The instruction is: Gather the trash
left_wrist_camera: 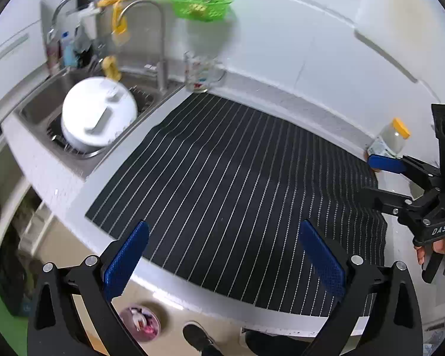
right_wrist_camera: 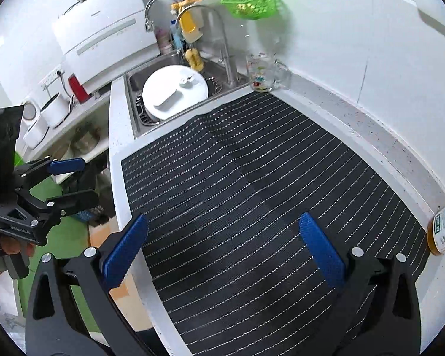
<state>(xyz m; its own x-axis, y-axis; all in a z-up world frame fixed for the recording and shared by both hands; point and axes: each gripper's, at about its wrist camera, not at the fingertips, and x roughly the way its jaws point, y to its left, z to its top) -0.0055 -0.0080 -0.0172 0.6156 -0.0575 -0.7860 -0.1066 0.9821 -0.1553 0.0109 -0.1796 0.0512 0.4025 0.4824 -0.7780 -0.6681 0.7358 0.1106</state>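
Over the white kitchen surface, both tools hang above a dark pinstriped mat that covers most of it. The left hand-held gripper has its blue pads spread wide with nothing between them, and the right hand-held gripper is spread just as wide and equally empty; each also shows at the edge of the other's view, gripped by a hand at its trigger. No loose litter shows on the mat. What may be the collected trash lies in a small round bin on the floor below the surface's front edge, seen between the left tool's fingers, with pink and white scraps inside; a dark shoe stands near it. To the left of the mat sits a steel sink holding a white round lid on a rack, with curved taps behind it. A glass mug with coloured print stands at the mat's far corner against the wall, and a green basket hangs above it. A yellow-capped jar lies tilted at the mat's right edge by the wall.
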